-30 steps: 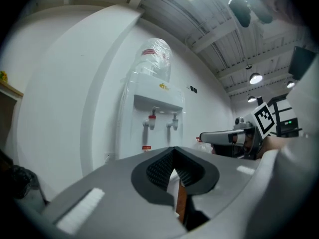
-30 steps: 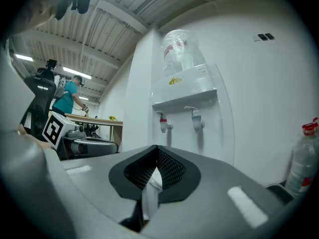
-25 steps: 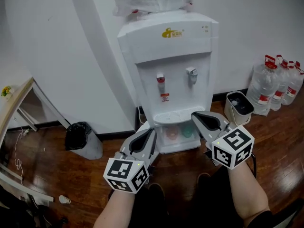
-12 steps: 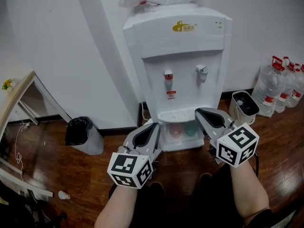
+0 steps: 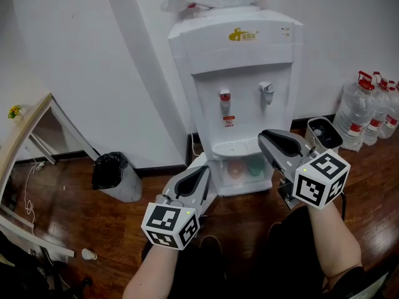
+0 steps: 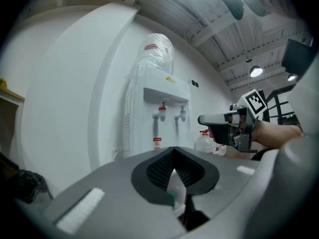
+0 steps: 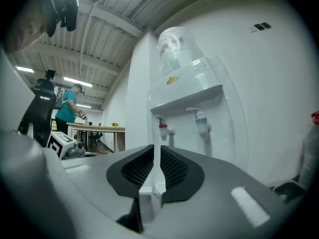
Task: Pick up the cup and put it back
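A white water dispenser point(image 5: 243, 61) stands against the wall, with a red tap point(image 5: 224, 96) and a grey tap point(image 5: 267, 91) over its drip tray point(image 5: 234, 147). In the compartment below show a pinkish cup point(image 5: 235, 170) and a green cup point(image 5: 255, 165). My left gripper point(image 5: 202, 172) points at the dispenser's lower left and is open and empty point(image 6: 174, 166). My right gripper point(image 5: 269, 137) hovers level with the drip tray's right end. Its jaws have just been opening, with only a narrow slit between the pads point(image 7: 155, 156) and nothing in it.
A black-bagged bin point(image 5: 112, 174) stands left of the dispenser. A small white bin point(image 5: 323, 132) and large water bottles point(image 5: 368, 108) stand to the right. A table edge point(image 5: 25, 129) is at far left, with a small cup point(image 5: 88, 254) on the floor. A person point(image 7: 67, 106) stands far off.
My right gripper has risen a little, from beside the lower compartment to the drip tray's level. The left gripper has kept its place. The head view has shifted slightly.
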Motion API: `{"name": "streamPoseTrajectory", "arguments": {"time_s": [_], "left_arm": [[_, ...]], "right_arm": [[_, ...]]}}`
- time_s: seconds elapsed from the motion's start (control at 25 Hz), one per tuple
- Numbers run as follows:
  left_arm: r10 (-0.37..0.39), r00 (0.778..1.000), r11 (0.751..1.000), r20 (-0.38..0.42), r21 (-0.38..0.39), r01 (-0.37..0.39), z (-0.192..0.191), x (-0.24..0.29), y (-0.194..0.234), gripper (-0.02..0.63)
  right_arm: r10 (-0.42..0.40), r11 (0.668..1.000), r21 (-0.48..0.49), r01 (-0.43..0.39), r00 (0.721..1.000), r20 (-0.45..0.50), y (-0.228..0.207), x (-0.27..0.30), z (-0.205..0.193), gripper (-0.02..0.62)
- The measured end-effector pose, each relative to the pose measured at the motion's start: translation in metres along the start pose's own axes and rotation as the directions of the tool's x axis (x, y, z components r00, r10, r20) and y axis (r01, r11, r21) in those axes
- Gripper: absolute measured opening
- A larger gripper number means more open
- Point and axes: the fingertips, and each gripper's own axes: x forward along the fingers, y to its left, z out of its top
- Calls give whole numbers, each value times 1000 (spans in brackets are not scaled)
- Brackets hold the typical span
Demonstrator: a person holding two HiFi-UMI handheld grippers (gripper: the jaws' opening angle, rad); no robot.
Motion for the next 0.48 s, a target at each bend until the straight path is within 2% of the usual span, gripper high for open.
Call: {"name": "streamPoseTrajectory", "arguments": {"time_s": [0.2,0.36,0.48], "left_arm": [[5,1000,1000,-14,-22,-5,-4,3,4,138],[-47,997,995,-66,90,53,-12,30,1,138],[-56,994,994,-95,85,64,-19,48,8,138]], "right_arm": [[-12,999,-38,12,1000,-7,-12,-3,-10,102],[1,998,-62,-2,1000,-7,-29,4,-29,123],[10,996,-88,-13,999,-38,-39,13,-60,137]]}}
